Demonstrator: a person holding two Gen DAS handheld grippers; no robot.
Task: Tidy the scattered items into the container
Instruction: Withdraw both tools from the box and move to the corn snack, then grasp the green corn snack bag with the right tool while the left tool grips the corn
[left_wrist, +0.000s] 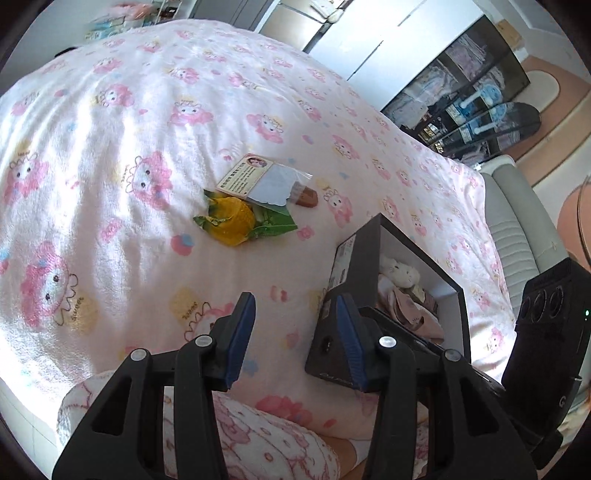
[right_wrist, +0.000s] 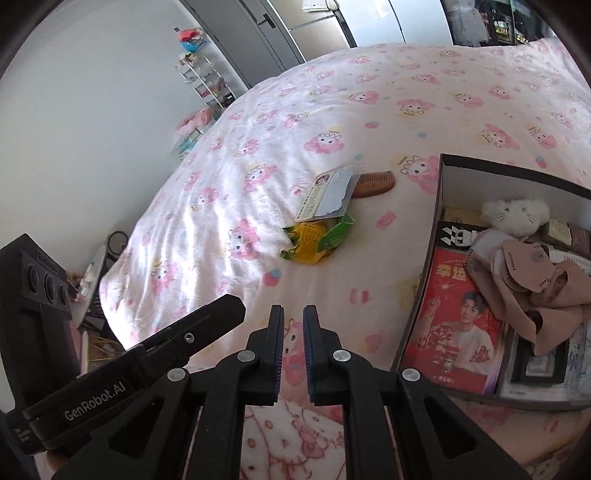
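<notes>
A dark cardboard box (right_wrist: 443, 192) with a white inside sits on the bed and holds a white plush cat (right_wrist: 515, 214), pink cloth, a red booklet (right_wrist: 450, 325) and other items. It also shows in the left wrist view (left_wrist: 354, 273). On the blanket lie a yellow-green snack packet (right_wrist: 314, 242) (left_wrist: 232, 219), a card in a clear sleeve (right_wrist: 330, 192) (left_wrist: 258, 177) and a wooden comb (right_wrist: 373, 182) (left_wrist: 304, 197). My left gripper (left_wrist: 295, 339) is open and empty beside the box's near corner. My right gripper (right_wrist: 293, 350) is nearly closed and empty, left of the box.
A pink cartoon-print blanket (left_wrist: 129, 147) covers the bed. A shelf rack (right_wrist: 207, 79) stands by the wall at the far side. Wardrobe doors (left_wrist: 351, 40) and a dark display shelf (left_wrist: 461, 96) are beyond the bed. A grey padded bed edge (left_wrist: 517, 229) lies to the right.
</notes>
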